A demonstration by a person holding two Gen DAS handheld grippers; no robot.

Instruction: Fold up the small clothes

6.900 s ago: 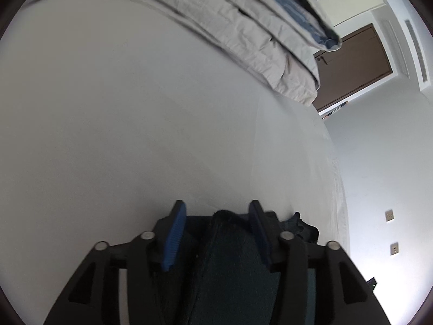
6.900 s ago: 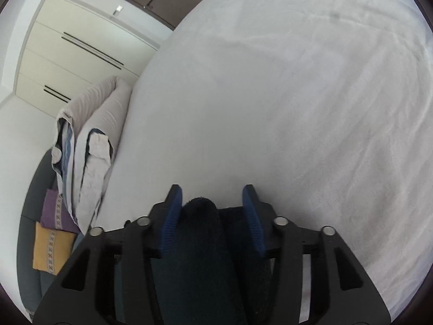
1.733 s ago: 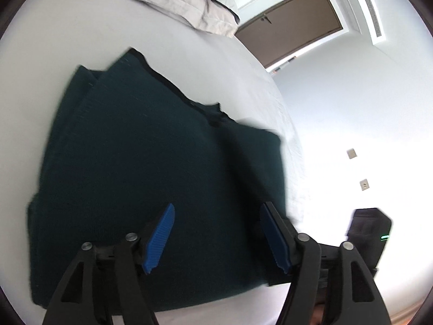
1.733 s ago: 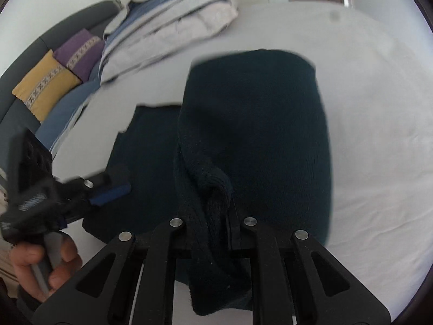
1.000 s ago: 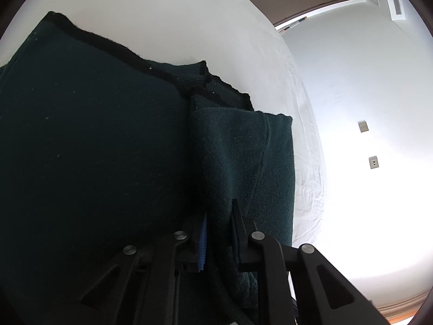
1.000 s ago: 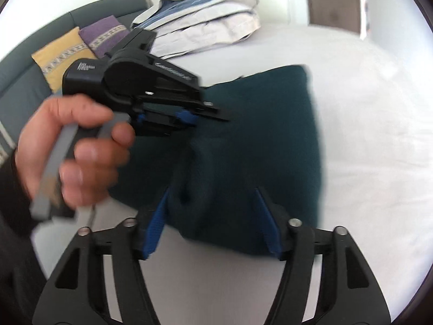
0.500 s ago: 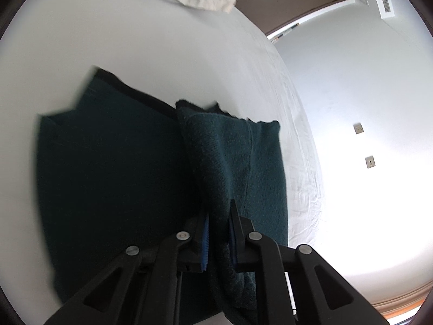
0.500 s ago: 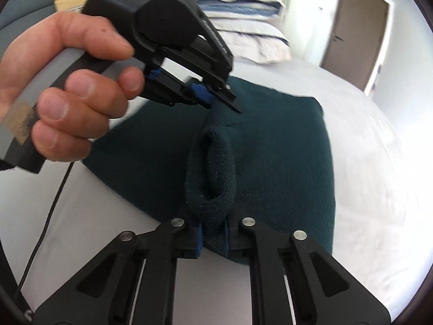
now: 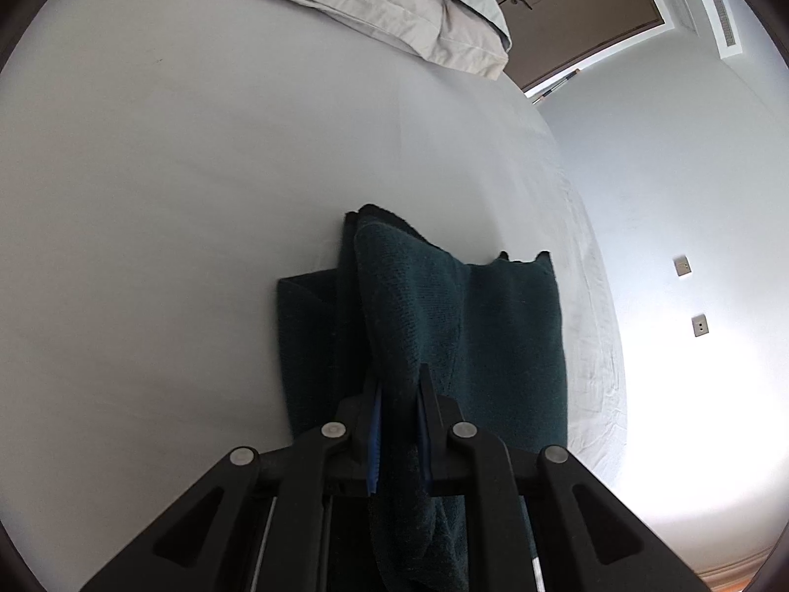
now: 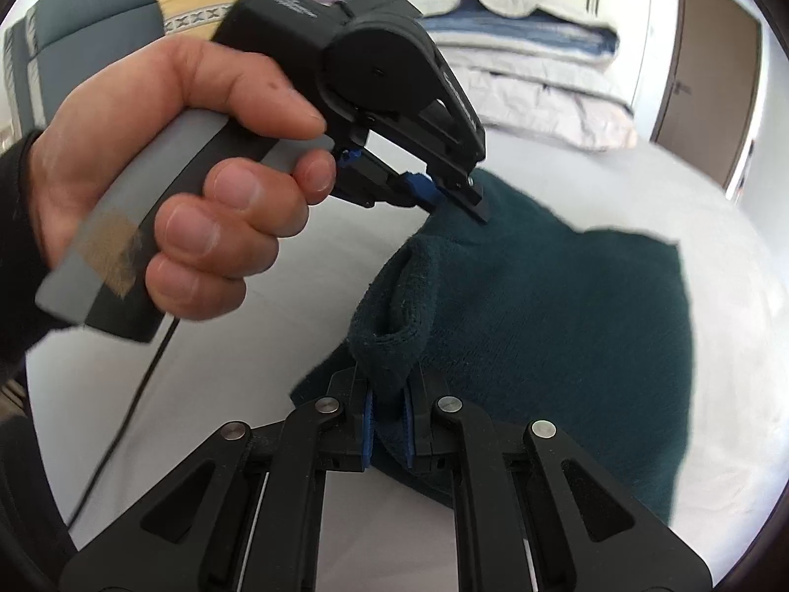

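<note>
I have both claws clamped on the dark teal knitted garment [image 9: 498,335], which lies partly folded on the white bed sheet [image 9: 172,207]. In the left wrist view, my left claw [image 9: 398,424] sits at lower centre with its blue-padded fingers [image 9: 375,436] pressed tight on a raised ridge of the knit; the fabric runs up from the jaws to a peak just above the middle of the frame, and the rest of the garment spreads flat to the right and a little to the left of that ridge. In the right wrist view, my right claw [image 10: 388,426] at lower centre grips a thick rolled edge of the same garment, the fold bulging up just above the jaws, while the broad body of the cloth lies across the centre and right of the frame on the bed. In that same view the left claw [image 10: 446,195] shows at upper centre, its tip pinched on the garment's far edge, and the person's left hand [image 10: 187,187] fills the left side, wrapped around the grey handle with a dark sleeve at the wrist. A stack of pale folded bedding [image 9: 394,5] lies at the top of the left view, beside a brown door [image 9: 582,15]. A yellow patterned cushion [image 10: 197,5] rests on a grey sofa at the upper left of the right view.
</note>
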